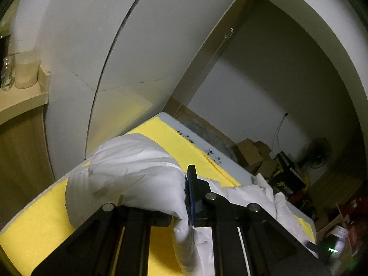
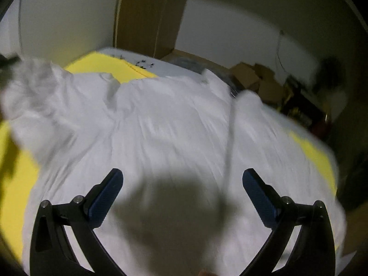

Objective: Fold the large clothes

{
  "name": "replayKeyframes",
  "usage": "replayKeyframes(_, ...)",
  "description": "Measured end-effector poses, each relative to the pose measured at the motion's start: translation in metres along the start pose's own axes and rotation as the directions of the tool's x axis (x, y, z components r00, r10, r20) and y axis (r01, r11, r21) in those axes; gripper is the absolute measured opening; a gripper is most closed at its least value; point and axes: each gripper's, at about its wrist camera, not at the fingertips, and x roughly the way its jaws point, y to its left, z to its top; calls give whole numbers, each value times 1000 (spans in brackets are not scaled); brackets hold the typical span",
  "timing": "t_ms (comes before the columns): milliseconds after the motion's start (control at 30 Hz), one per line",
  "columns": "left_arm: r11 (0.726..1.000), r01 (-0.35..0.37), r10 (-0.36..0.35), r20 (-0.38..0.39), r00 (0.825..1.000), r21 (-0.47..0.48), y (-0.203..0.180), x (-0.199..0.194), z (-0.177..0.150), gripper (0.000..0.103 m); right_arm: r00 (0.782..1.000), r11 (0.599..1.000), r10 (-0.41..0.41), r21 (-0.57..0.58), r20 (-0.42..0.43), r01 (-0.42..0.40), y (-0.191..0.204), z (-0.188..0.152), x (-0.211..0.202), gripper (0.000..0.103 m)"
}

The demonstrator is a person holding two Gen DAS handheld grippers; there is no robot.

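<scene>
Left gripper [image 1: 187,197] is clamped down tight on a bunch of the white garment [image 1: 128,177], jaws nearly together with the cloth pinched between the blue pads, and that gathered fold balloons up above the yellow mat [image 1: 34,227] on the near-left side. From the pinch the fabric hangs in a twisted tail straight down toward the mat, while the rest of it trails off to the right across the mat's surface. Over on the right wrist view, the right gripper [image 2: 182,179] has its fingers [image 2: 108,195] spread wide, nothing between them, hovering over the broad middle of the white garment [image 2: 174,124], which lies spread and wrinkled over most of the yellow mat [image 2: 18,184]; the picture is blurred, so fine creases are hard to read. A dark shadow of the gripper sits on the cloth right between the open fingers. Yellow shows at the mat's left edge, at its far corner, and in a strip on its right side. The mat lies on a white table [image 1: 174,124], whose far edge peeks out beyond the mat. Past the mat's far-right side, cardboard boxes [image 1: 250,151] are piled on the floor against the wall, and a wooden shelf [image 1: 20,101] with jars stands off to the mat's left.
</scene>
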Motion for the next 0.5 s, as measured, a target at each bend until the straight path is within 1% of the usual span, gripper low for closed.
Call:
replayKeyframes(33, 1000, 5, -5, 2, 1000, -4, -9, 3, -1, 9, 1000, 1000, -16, -22, -17, 16, 12, 11, 15, 103)
replayKeyframes(67, 1000, 12, -12, 6, 1000, -8, -11, 0, 1, 9, 998, 997, -48, -56, -36, 46, 34, 29, 39, 103)
replayKeyframes(133, 1000, 22, -22, 14, 1000, -3, -18, -1, 0, 9, 997, 996, -46, -77, -65, 41, 59, 43, 62, 103)
replayKeyframes(167, 1000, 29, -29, 18, 999, 1, -20, -2, 2, 9, 994, 995, -48, -89, -94, 40, 73, 49, 77, 103)
replayKeyframes(233, 999, 47, -47, 11, 999, 7, -28, 6, 2, 9, 988, 989, -56, -147, -146, 34, 98, 50, 100, 103)
replayKeyframes(267, 998, 56, -56, 3, 998, 8, -30, 8, 3, 9, 988, 980, -64, -198, -140, 36, 114, 47, 109, 103)
replayKeyframes(333, 998, 61, -61, 8, 998, 17, -33, 12, 4, 8, 992, 971, -91, -229, -90, 69, 118, 42, 107, 103)
replayKeyframes(367, 998, 64, -65, 15, 998, 25, -36, 15, 6, 8, 992, 976, -90, -207, -83, 71, 114, 41, 104, 103)
replayKeyframes(467, 997, 74, -74, 18, 997, 22, -46, 25, 10, 7, 995, 994, -84, -69, -60, 80, 89, 39, 89, 103)
replayKeyframes(500, 997, 73, -73, 15, 997, 21, -51, 28, 9, 7, 995, 996, -74, -55, -62, 70, 86, 39, 90, 103)
